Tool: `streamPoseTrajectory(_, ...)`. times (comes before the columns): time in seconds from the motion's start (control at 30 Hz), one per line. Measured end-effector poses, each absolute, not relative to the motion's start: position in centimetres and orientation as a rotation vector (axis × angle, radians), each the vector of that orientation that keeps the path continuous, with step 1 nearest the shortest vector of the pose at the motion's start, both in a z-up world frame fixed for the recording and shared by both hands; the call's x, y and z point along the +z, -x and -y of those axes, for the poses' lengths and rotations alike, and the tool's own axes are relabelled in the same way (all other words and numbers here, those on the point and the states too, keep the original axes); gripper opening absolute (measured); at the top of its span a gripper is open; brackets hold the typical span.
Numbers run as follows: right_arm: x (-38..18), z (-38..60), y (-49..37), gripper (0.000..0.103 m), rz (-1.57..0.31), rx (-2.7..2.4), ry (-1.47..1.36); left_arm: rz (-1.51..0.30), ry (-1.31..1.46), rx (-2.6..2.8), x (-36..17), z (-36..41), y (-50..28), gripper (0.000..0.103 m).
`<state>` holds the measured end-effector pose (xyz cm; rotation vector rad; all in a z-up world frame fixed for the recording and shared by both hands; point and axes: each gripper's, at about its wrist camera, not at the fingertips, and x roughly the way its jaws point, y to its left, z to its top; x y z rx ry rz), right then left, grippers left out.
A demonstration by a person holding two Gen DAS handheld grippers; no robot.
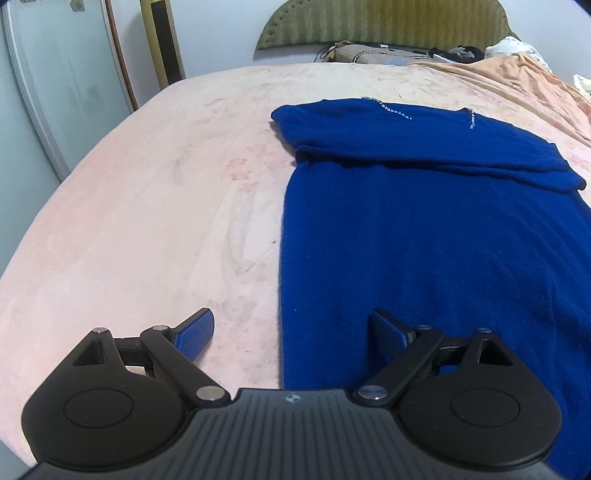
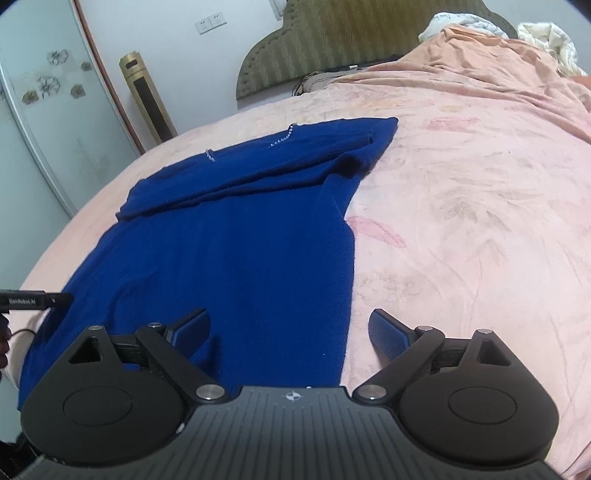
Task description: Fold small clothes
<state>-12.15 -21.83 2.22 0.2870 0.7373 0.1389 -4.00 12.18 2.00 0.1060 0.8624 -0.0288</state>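
Between both wide hand-held grippers (image 1: 293,334) (image 2: 290,332), the blue sweater's (image 1: 424,229) side edges.

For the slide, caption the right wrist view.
Open right gripper above the near edge of a blue knitted sweater, sleeves folded across, on a pink bedspread.

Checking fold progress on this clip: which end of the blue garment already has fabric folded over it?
The far end of the blue sweater, by the headboard: a sleeve lies across it. The near end, at both open grippers, lies flat.
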Motion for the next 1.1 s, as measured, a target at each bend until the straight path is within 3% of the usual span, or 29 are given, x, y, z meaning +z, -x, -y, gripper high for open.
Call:
streamPoseTrajectory(0.27, 2.2, 21.1, 12.0, 0.088, -0.750, 0.179, -0.292, -0.896, -0.015, -0.110, 1.3, -12.9, 3.4, 0.092)
streamPoseTrajectory(0.37, 2.3, 20.9, 11.8, 0.077, -0.752, 0.203, -0.307, -0.904, 0.010, -0.148, 1.3, -13.1, 3.3, 0.092)
streamPoseTrajectory(0.43, 2.3, 20.5, 11.6, 0.058, -0.754, 0.216, -0.295, -0.914, 0.020, -0.189, 1.5, -12.9, 3.1, 0.091)
streamPoseTrajectory(0.47, 2.3, 20.3, 11.3, 0.052, -0.758, 0.220, -0.288, -0.917, 0.026, -0.204, 1.6, -12.7, 3.0, 0.082)
streamPoseTrajectory(0.5, 2.3, 20.1, 11.1, 0.039, -0.760, 0.221, -0.281, -0.911, 0.025, -0.220, 1.7, -12.5, 2.9, 0.053)
streamPoseTrajectory(0.53, 2.3, 20.0, 10.8, 0.025, -0.762, 0.221, -0.279, -0.909, 0.015, -0.230, 2.0, -12.1, 2.7, 0.036)
streamPoseTrajectory(0.57, 2.2, 20.0, 10.4, 0.018, -0.765, 0.222, -0.287, -0.917, 0.017, -0.246, 2.1, -11.8, 2.4, 0.016)
streamPoseTrajectory(0.6, 2.2, 20.1, 10.1, 0.013, -0.766, 0.220, -0.292, -0.926, 0.040, -0.270, 2.2, -11.7, 1.9, 0.009)
streamPoseTrajectory(1.0, 6.5, 21.9, 3.3, 0.007, -0.614, 0.123, -0.202, -0.732, 0.008, -0.254, 5.6, -8.7, -4.8, 0.008)
streamPoseTrajectory(1.07, 6.3, 22.3, 1.3, 0.008, -0.615, 0.075, -0.164, -0.737, -0.010, -0.249, 4.9, -8.4, -6.3, 0.009)
streamPoseTrajectory(1.1, 5.8, 22.5, 0.2, 0.013, -0.643, 0.072, -0.148, -0.749, -0.014, -0.235, 4.6, -8.5, -6.8, 0.010)
